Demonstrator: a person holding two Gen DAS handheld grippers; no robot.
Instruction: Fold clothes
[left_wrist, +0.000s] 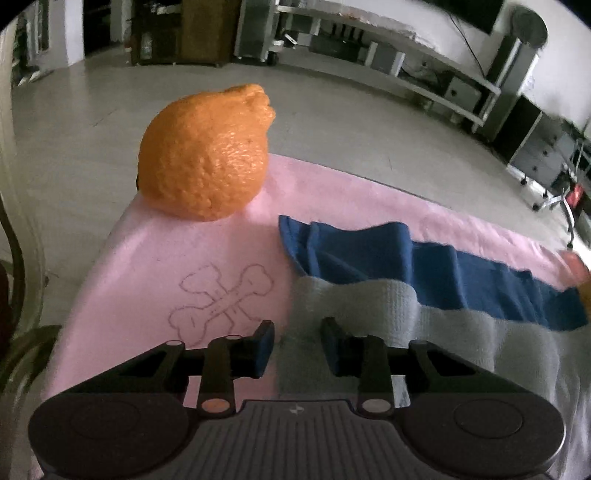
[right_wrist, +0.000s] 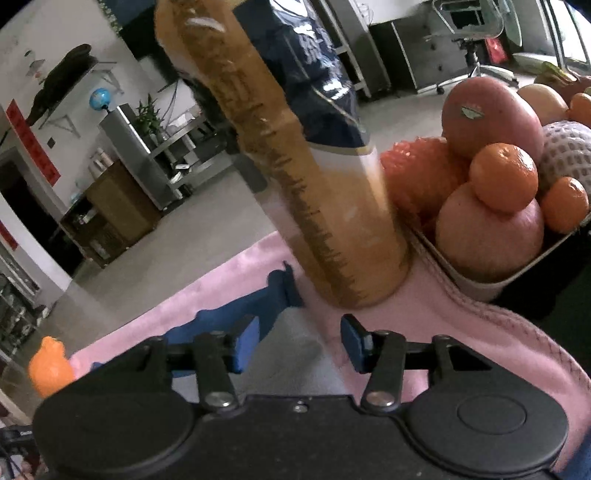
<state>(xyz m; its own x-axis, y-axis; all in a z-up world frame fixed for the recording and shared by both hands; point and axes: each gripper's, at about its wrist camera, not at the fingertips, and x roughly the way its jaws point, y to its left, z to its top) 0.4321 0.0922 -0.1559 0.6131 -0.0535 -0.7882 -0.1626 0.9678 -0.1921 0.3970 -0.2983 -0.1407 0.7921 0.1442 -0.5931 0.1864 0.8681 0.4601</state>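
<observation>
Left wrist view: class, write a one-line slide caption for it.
Open left tongs poised over the grey waistband of a blue garment on a pink cloth, beside an orange.

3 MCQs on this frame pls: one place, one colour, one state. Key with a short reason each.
1. Where does the bumpy orange citrus fruit sit?
A. On the pink cloth's corner
B. In the fruit tray
C. On the floor

2. What colour is the garment's main fabric above its grey ribbed waistband?
A. Red
B. Dark blue
C. White

3. How do the left hand-held gripper jaws stand?
A. Shut on the fruit
B. Clamped on the bottle
C. Apart, pressing nothing

Key: 1 A, it rests on the pink cloth near the table corner. 2 B, blue folds show. 3 C, a gap shows between the pads.
</observation>
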